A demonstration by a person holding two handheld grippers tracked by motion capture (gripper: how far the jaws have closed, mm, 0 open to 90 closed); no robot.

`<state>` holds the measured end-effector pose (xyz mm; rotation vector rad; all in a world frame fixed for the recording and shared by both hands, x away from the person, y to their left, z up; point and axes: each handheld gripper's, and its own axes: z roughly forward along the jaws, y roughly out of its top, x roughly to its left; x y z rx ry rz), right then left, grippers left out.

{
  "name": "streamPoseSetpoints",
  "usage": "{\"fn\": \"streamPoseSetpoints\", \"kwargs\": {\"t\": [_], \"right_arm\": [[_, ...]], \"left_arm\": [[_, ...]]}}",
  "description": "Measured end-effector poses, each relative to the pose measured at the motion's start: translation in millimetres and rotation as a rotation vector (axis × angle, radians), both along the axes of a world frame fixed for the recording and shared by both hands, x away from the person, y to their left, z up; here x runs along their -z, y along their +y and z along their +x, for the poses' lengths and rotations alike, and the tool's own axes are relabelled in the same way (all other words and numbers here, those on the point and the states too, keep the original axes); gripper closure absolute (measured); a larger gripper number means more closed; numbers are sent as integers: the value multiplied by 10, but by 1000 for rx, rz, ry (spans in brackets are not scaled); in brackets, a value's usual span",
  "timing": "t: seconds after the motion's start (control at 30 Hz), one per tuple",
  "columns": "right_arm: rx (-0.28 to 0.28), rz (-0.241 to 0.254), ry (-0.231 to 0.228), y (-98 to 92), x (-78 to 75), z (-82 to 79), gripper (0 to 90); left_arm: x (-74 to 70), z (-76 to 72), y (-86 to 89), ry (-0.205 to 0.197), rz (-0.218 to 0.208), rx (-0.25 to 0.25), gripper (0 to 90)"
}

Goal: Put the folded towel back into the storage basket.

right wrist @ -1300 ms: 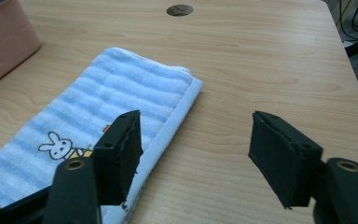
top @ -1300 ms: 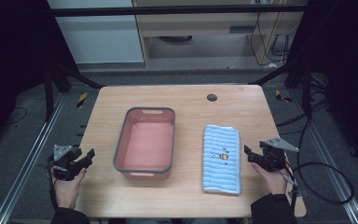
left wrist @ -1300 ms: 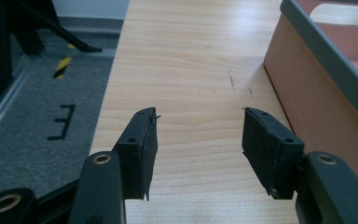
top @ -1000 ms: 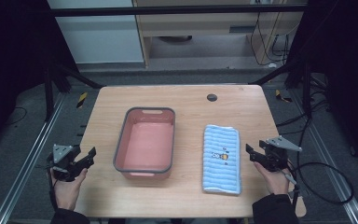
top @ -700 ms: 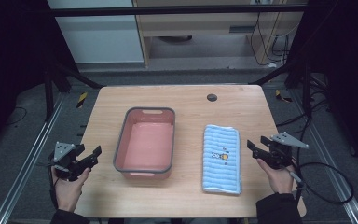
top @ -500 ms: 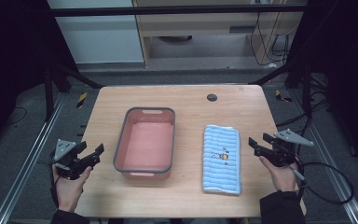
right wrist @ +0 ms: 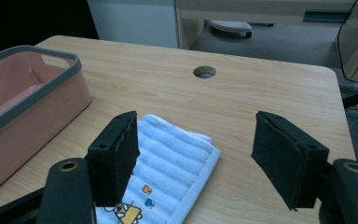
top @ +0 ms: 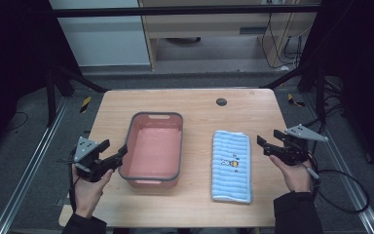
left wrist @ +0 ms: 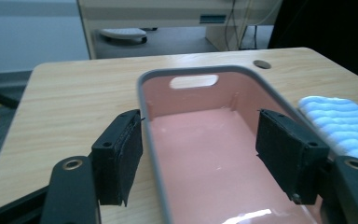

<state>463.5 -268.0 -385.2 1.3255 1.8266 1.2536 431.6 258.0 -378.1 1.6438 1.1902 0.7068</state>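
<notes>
A: How are the two tools sitting right now?

B: The left hand-held gripper (top: 111, 155) is hanging with its jaws spread wide and nothing between them, just beside the near-left corner of the pink bin (top: 154, 148). In the left gripper view the bin's grey rim is lying between the two pads (left wrist: 121, 161), though I cannot tell whether either one is touching it.

A: And the right one?

B: The right hand-held gripper (top: 269, 145) is also standing wide open and gripping nothing. It is hovering at the right edge of the worktop (top: 199, 105), just beside the folded blue towel (top: 231, 165), which is lying flat on the wood to the right of the bin, a small cartoon print showing on it.

A: Anything different from a moment ago?

B: The left hand has been moving in from off the worktop's left edge, so its jaws are now reaching the bin. The right hand has been easing slightly outward. The bin and the towel are staying exactly where they were.
</notes>
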Motion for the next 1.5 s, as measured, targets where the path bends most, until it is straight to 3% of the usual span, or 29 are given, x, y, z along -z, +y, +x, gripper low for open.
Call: {"fn": "streamPoseSetpoints", "kwargs": {"t": [0.33, 0.77, 0.97, 1.33, 1.5], "right_arm": [[-13, -8, 4, 62, -76, 70, 312], [-9, -34, -4, 131, -165, 187, 329], [0, -33, 10, 129, -131, 258, 338], [5, -51, 38, 113, -2, 434, 355], [5, -61, 56, 95, 91, 502, 355]], "left_arm": [[-93, 8, -567, -4, 12, 106, 331], [-1, -15, -1248, 29, 33, 238, 367], [38, -33, -1442, 35, 46, 263, 385], [210, -55, -1798, 93, 44, 330, 405], [312, -73, -1932, 106, 85, 343, 408]]}}
